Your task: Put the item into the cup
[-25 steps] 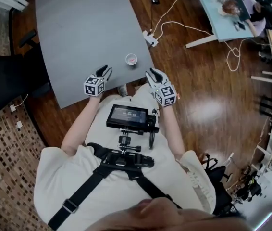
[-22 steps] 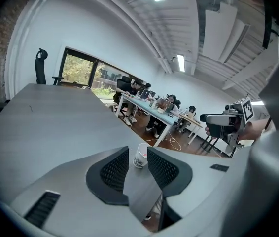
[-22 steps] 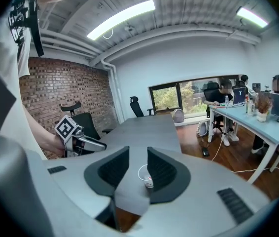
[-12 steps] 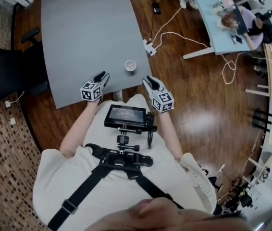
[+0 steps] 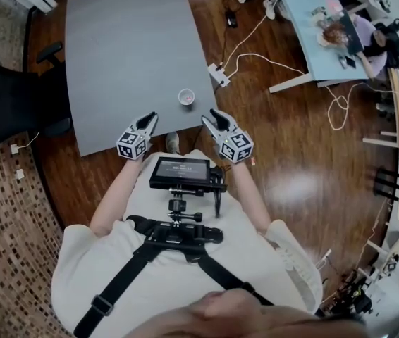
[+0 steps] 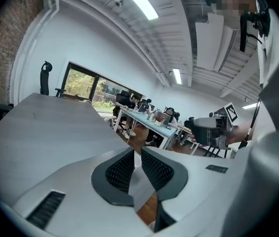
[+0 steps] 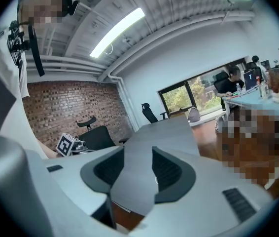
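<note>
A small white cup (image 5: 186,97) stands near the front right corner of the grey table (image 5: 129,55), with something pinkish showing inside it. My left gripper (image 5: 149,119) hovers at the table's near edge, left of and short of the cup. Its jaws are closing to a narrow gap with nothing between them. In the left gripper view the cup's rim (image 6: 137,159) shows far off through that gap. My right gripper (image 5: 209,116) is off the table's corner, right of the cup, open and empty. The cup's rim (image 7: 156,180) peeks past the inner edge of its right jaw.
A black office chair (image 5: 16,104) stands at the table's left side. A white power strip (image 5: 219,76) with cables lies on the wood floor right of the table. A blue desk (image 5: 312,20) with a seated person is at the far right. A monitor (image 5: 180,172) hangs on my chest.
The left gripper's jaws have narrowed from wide apart to a thin gap. Both grippers stay near the table's front edge, and the head view has shifted slightly.
</note>
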